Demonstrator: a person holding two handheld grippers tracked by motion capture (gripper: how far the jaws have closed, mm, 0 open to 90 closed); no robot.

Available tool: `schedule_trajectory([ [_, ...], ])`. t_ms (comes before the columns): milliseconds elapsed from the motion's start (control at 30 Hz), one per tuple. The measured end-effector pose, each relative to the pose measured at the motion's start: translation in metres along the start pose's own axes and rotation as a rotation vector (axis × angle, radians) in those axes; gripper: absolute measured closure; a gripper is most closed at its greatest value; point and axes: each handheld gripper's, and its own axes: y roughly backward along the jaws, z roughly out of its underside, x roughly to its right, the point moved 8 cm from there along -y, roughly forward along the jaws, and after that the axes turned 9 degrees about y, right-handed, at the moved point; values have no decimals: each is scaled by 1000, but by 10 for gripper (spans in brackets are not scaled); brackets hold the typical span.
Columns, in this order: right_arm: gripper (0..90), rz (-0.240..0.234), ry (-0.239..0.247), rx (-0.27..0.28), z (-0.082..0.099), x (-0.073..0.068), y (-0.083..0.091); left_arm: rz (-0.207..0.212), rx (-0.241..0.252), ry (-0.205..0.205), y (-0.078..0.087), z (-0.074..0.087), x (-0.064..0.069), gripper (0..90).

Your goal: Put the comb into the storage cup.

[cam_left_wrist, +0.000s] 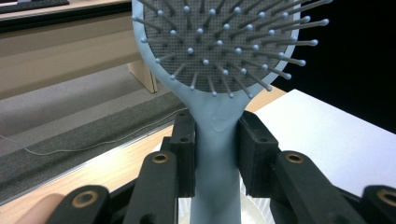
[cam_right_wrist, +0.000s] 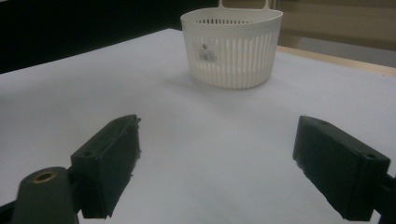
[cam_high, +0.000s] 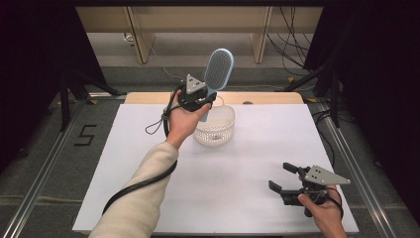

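The left tool (cam_high: 204,102) squeezes the handle of a light blue plastic hairbrush (cam_high: 218,69) and holds it upright over the white plastic basket (cam_high: 215,130) at the far side of the white desk (cam_high: 247,163). The right tool (cam_high: 283,177) sits near the right corner, wide open with nothing in it.

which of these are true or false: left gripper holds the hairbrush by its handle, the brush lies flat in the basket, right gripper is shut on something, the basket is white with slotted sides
1. The left gripper holds the light blue hairbrush by its handle: true.
2. The brush lies flat in the basket: false; it stands upright, head up, above the white basket.
3. The right gripper is shut on something: false; its jaws stand wide apart over the white table with nothing between them.
4. The basket is white with slotted sides: true.
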Motion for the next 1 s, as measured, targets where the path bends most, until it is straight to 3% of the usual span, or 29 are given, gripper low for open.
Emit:
schedule_trajectory([
  [1000, 154, -2, -1, 0, 0, 0, 0, -6, -14, 1, -13, 1, -1, 697],
])
